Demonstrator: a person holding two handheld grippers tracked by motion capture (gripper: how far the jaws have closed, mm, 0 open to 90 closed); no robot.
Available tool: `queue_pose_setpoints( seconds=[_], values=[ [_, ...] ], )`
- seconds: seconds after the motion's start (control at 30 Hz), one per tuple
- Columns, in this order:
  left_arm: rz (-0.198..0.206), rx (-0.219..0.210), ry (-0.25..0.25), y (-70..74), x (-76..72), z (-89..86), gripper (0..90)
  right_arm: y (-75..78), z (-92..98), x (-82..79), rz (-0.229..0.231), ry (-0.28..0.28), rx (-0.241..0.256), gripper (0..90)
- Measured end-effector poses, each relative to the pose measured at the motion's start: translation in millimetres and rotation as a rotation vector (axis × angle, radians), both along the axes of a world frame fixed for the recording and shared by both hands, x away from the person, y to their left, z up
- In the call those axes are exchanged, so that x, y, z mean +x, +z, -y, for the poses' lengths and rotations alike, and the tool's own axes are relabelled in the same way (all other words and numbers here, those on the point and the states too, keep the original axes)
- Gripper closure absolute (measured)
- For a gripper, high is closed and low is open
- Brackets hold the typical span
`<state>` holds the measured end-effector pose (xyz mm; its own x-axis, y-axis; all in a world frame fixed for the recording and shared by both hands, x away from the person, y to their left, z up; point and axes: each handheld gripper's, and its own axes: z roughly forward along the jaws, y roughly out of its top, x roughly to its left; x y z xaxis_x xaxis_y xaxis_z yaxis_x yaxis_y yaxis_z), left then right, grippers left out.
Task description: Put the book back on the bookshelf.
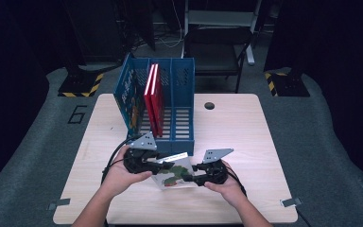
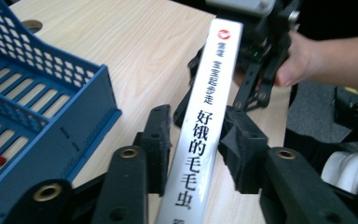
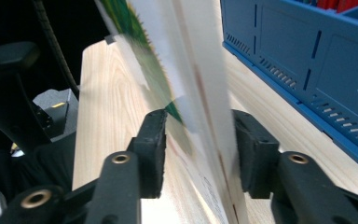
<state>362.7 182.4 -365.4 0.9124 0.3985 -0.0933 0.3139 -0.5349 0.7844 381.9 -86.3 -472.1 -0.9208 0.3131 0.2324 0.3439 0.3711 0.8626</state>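
Note:
A white picture book [image 1: 177, 166] with a green and red cover drawing is held tilted above the table's front, just before the blue file rack [image 1: 123, 94]. My left gripper [image 1: 166, 165] is shut on its left end, and in the left gripper view the jaws press the white spine [image 2: 204, 116] with black characters. From the right, my right gripper [image 1: 189, 178] is shut on the book's other end, with the cover [image 3: 200, 93] between its pads. Two red books [image 1: 153, 97] stand upright in the rack's middle slot.
The rack [image 2: 51, 93] stands at the table's back middle, with its right slot holding nothing. A cable hole [image 1: 209, 105] lies to its right on the wooden table [image 1: 246, 142]. A dark chair [image 1: 217, 47] stands behind the table.

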Motion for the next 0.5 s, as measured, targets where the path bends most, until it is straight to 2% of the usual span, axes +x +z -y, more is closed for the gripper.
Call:
queue_pose_setpoints(
  seconds=[0.07,0.33,0.4,0.5],
  values=[
    [0.006,-0.004,0.014,-1.6,-0.1,-1.9,58.1,3.9,1.8,-0.2,0.01,0.006,0.011,63.2],
    [0.003,0.016,0.035,-12.1,2.4,-11.7,54.4,11.9,3.8,-3.6,0.021,0.033,0.015,67.4],
    [-0.017,0.025,0.03,-16.4,3.2,-14.7,53.7,15.5,6.1,-3.5,0.023,0.036,0.037,67.9],
    [-0.027,0.023,0.044,-26.7,4.0,-17.3,53.5,21.1,10.6,-3.1,0.018,0.035,0.062,68.5]
  ],
)
